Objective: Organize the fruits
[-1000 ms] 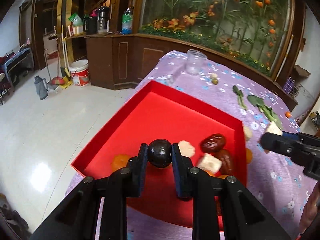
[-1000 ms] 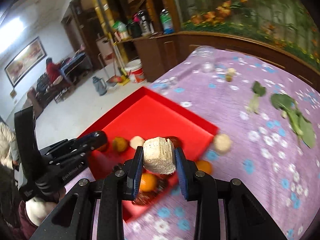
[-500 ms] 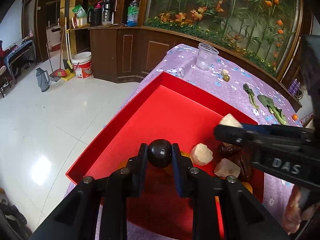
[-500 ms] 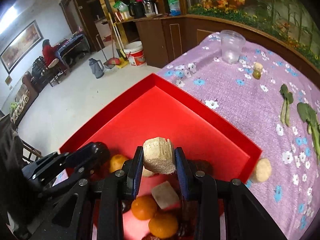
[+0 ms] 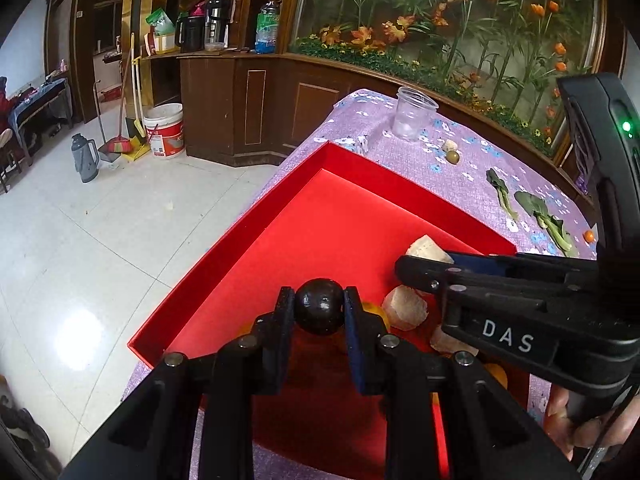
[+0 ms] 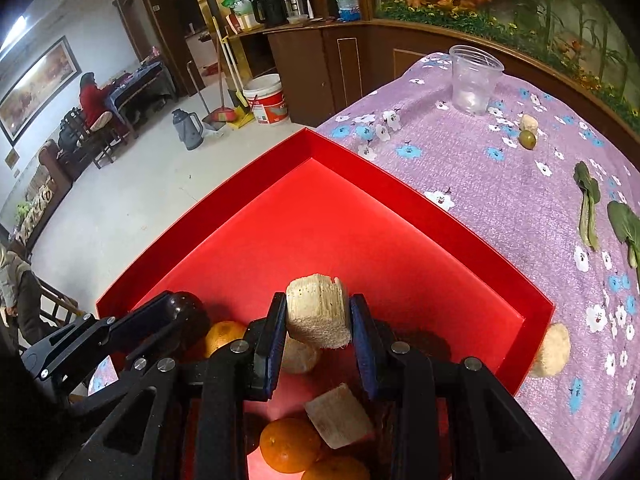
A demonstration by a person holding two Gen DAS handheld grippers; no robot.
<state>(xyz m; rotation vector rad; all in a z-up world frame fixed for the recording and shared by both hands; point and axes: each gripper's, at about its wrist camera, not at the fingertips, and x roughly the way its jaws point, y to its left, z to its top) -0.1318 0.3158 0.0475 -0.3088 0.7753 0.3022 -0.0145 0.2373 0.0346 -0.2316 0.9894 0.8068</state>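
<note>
Left tongs (image 5: 319, 312) clamp a dark round fruit (image 5: 319, 311) and right tongs (image 6: 318, 312) a pale fruit chunk (image 6: 317, 310) above the red tray (image 6: 248, 184), oranges (image 6: 290, 444) already inside; two pieces (image 6: 527, 132) remain near the counter's far edge.

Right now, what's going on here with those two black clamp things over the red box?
A person is sorting fruit into a red tray on a purple cloth. The left gripper holds a dark round fruit over the tray; the right gripper holds a pale chunk. Oranges and other pieces already lie inside.
</note>
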